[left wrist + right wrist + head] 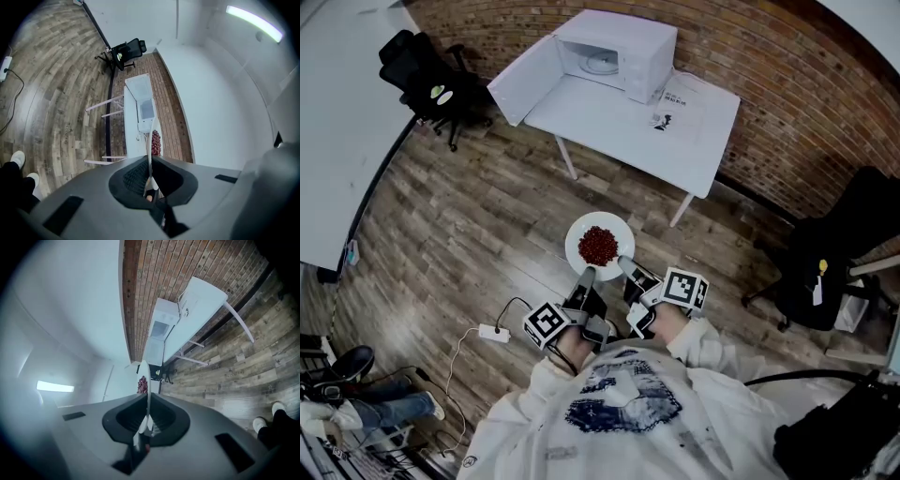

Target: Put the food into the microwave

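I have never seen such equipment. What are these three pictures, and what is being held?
There is no robot: a person holds a two-jaw gripper in each hand. The head view looks down from the person's head; the other two come from cameras on the grippers. The left gripper and right gripper both pinch the rim of a white plate of red food. Ahead, on a white table, stands a microwave with its door open.

Head camera stares steeply down, microwave far at twelve o'clock. Both gripper cameras ride close behind their jaws; all three share plate, table, microwave.
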`<state>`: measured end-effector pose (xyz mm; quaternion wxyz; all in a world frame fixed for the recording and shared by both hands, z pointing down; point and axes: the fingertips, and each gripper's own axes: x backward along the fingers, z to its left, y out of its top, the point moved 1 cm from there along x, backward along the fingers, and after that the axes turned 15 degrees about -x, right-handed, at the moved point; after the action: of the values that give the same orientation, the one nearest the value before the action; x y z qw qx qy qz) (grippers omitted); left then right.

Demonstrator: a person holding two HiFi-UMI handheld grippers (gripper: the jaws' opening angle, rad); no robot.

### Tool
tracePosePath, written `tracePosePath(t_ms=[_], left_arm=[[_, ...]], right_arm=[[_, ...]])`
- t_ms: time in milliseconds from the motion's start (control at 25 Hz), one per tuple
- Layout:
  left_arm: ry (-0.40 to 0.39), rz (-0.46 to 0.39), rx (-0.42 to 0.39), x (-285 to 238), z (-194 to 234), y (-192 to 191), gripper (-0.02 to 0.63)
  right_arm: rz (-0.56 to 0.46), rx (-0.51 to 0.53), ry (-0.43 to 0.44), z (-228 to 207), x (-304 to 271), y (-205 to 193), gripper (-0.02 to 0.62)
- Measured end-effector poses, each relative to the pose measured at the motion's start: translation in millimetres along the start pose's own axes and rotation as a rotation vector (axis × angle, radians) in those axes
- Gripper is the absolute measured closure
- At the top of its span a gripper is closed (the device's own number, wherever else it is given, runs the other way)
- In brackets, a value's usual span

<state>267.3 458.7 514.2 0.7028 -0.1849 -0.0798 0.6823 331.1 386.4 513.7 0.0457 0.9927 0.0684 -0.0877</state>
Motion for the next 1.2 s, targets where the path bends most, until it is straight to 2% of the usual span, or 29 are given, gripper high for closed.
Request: tracePosePath(t_ms=[80, 560, 840, 1000, 1200], left_arm=[[-0.014, -0.004, 0.011, -2, -4, -3, 0.583], [0.033, -0.024, -0.017, -17, -7, -16, 0.583], [0.065, -0.056, 0.009, -23, -1, -23, 0.583], [0.037, -0.078, 0.031, -32, 0, -15, 0.583], [0.074, -0.054, 0.033, -50, 24, 5, 0.583]], right_arm=[[-0.001, -0.004, 0.000, -1, 3, 2, 0.571], [0.032, -0.018, 0.002, -5, 10, 24, 0.571], [0.071, -0.030, -0.019, -13, 8, 31, 0.571], [0.081, -0.025, -0.029, -14, -4, 37, 0.571], [0.077, -0.026, -0.053, -18, -33, 51, 0.571]])
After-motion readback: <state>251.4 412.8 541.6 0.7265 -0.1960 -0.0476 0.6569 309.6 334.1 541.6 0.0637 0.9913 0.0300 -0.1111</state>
